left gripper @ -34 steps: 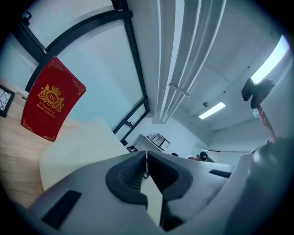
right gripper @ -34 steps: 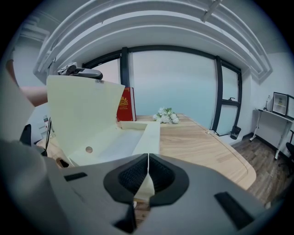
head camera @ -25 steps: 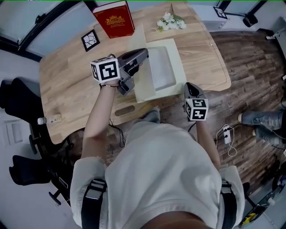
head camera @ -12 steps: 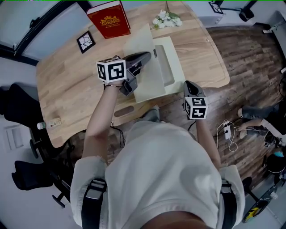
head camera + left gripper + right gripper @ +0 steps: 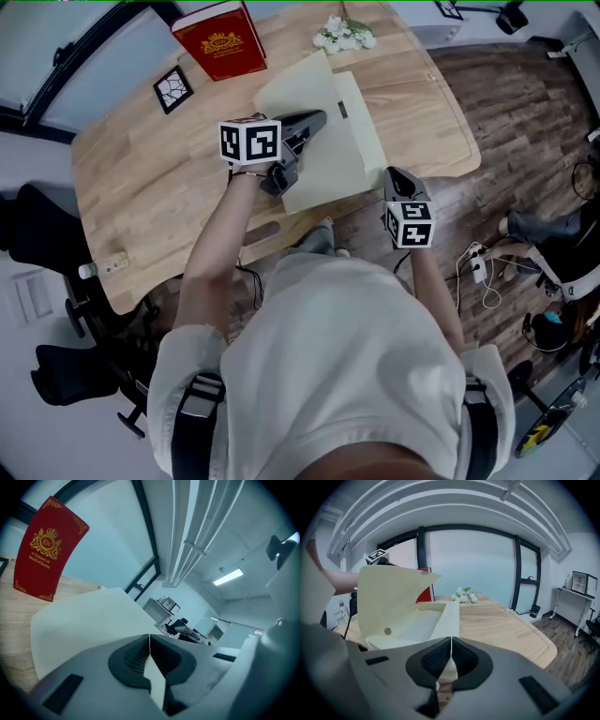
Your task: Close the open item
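Note:
A cream box point(image 5: 364, 122) lies near the table's front edge, its hinged lid point(image 5: 309, 117) tilted low over the tray. In the right gripper view the lid point(image 5: 391, 597) still stands raised above the tray point(image 5: 433, 623), with a round magnet on its inner flap. My left gripper point(image 5: 317, 120) is shut, nothing between its jaws, and lies against the lid's outer face point(image 5: 89, 625). My right gripper point(image 5: 395, 177) is shut and empty. It hovers off the table's front edge, pointed at the box's near end point(image 5: 451, 646).
A red book point(image 5: 220, 42) stands at the table's far edge, with white flowers point(image 5: 342, 36) to its right and a black-and-white marker tile point(image 5: 172, 87) to its left. A small bottle point(image 5: 103, 269) lies at the near left corner. Office chairs stand left of the table.
The lid has swung further down over the tray, hiding most of its inside. My left gripper has moved right and lower with it. The right gripper has stayed put.

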Demonstrator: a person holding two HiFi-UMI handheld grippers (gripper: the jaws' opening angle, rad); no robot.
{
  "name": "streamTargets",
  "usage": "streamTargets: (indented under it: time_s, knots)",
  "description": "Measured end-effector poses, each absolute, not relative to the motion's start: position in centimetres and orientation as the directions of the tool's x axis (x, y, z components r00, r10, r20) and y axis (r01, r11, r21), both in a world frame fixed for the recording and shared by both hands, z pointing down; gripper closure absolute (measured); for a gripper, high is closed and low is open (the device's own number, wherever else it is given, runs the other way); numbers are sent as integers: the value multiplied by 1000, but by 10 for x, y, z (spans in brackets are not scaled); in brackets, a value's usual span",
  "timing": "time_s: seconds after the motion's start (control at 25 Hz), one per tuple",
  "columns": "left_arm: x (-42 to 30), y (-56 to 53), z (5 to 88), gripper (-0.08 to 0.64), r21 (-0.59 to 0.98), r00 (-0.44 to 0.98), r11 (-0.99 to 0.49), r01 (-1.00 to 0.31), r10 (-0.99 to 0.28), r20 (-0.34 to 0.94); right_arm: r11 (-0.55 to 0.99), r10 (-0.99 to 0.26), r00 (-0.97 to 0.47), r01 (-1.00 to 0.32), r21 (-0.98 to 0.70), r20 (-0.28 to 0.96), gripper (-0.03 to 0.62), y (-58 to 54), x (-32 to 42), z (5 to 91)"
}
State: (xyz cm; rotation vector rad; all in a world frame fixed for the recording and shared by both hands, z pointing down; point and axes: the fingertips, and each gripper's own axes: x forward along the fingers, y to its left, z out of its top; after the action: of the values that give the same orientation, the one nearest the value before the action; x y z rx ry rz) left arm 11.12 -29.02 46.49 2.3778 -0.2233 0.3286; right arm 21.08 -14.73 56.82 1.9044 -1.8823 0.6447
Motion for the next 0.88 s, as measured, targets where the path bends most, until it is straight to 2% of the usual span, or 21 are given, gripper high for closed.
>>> streamTargets:
  time_s: [0.88]
  knots:
    - [163, -280, 512, 535, 581, 882, -765, -279, 35, 471, -114, -810, 56, -992, -63, 583, 572, -131, 232, 576]
